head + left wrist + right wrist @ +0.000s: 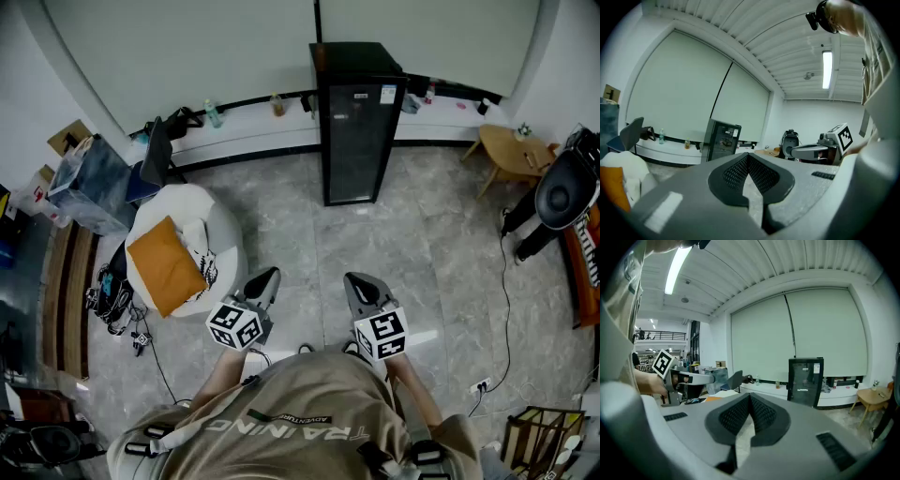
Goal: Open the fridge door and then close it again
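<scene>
A tall black fridge with a dark glass door stands shut against the far wall ledge; it also shows in the left gripper view and the right gripper view. My left gripper and right gripper are held side by side close to my body, well short of the fridge. Both are shut with their pads together and nothing between them. In the left gripper view the jaws of the left gripper meet at the tip, as do those of the right gripper in its own view.
A white round chair with an orange cushion stands at my left. A wooden stool and a black machine are at the right. Cables cross the tiled floor. Bottles sit on the ledge.
</scene>
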{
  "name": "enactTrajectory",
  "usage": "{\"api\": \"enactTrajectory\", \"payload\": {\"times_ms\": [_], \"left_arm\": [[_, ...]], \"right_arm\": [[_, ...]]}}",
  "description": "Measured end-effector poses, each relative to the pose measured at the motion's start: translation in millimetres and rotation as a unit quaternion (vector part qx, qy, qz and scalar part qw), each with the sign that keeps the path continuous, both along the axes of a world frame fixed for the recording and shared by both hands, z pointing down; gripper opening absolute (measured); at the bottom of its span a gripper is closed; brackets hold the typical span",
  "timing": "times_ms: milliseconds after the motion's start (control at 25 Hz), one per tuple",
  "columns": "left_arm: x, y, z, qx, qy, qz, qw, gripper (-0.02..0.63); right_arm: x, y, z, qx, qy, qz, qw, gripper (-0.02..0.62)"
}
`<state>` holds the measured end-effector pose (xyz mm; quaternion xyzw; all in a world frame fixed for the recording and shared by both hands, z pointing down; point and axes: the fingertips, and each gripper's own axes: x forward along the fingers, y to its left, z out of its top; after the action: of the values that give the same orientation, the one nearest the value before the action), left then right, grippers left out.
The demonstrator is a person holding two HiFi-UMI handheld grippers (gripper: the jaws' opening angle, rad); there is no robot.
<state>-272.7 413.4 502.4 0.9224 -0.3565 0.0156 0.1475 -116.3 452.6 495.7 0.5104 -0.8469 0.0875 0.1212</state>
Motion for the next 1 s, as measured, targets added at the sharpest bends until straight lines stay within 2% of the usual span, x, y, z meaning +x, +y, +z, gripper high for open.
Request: {"api": "enactTrajectory", "payload": {"times_ms": [200, 360, 600, 760, 1000], "left_arm": [[-17, -17, 2, 0.018, -0.023, 0.029, 0.9992, 0.000], [-32, -25, 13, 0.001, -0.023, 0.036, 0.9991, 0.000], [-38, -41, 37, -0.023, -0.029, 0.052, 0.9980, 0.000], [-24, -54, 54, -0.048, -0.033, 0.075, 0.9955, -0.001], [1, -96, 48, -0.043, -0.049, 0.078, 0.9949, 0.000]], "right_arm": [[-21, -16, 4, 0.007, -0.001, 0.014, 1.000, -0.005], [-41, -28, 3, 0.014, -0.005, 0.028, 1.000, -0.005], [-53, -53, 9, 0.004, 0.025, 0.018, 1.000, -0.003], [-42, -73, 22, -0.014, 0.023, 0.021, 0.999, -0.005], [-14, -119, 37, -0.025, 0.008, 0.024, 0.999, -0.003]]}}
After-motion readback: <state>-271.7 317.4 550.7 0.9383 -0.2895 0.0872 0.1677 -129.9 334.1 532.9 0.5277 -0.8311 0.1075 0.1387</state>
